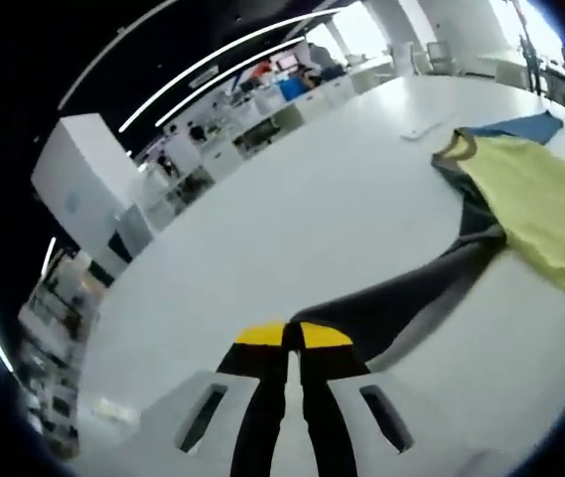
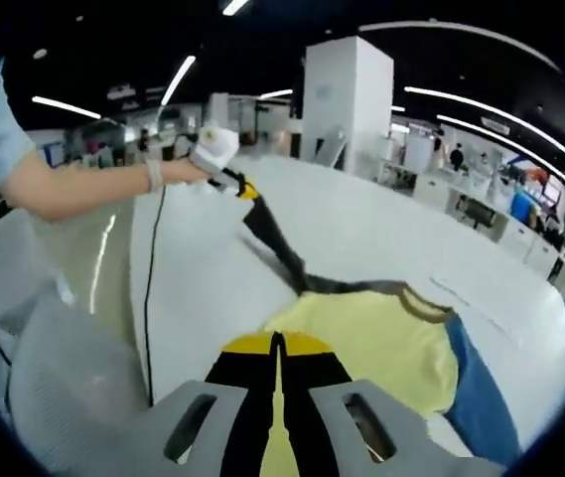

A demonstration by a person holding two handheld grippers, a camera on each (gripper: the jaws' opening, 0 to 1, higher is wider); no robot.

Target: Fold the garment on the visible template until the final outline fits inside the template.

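A yellow garment [image 1: 545, 199] with dark grey sleeves and collar lies on the white table [image 1: 302, 219]. My left gripper [image 1: 292, 336] is shut on the end of one grey sleeve [image 1: 411, 293], which is pulled out long and away from the body. In the right gripper view that sleeve [image 2: 277, 248] runs up to the left gripper [image 2: 245, 189], held by a gloved hand [image 2: 212, 149]. My right gripper [image 2: 277, 345] is shut on the near edge of the yellow body [image 2: 381, 338]. A blue piece [image 2: 476, 397] lies along the garment's far side; the same blue piece [image 1: 530, 127] shows beyond the collar.
A black cable [image 2: 148, 298] hangs from the left gripper across the table [image 2: 381, 238]. A person's bare forearm [image 2: 73, 189] reaches in from the left. A small flat white object [image 1: 426, 129] lies near the collar. Office desks and white cabinets [image 1: 83, 179] stand beyond the table.
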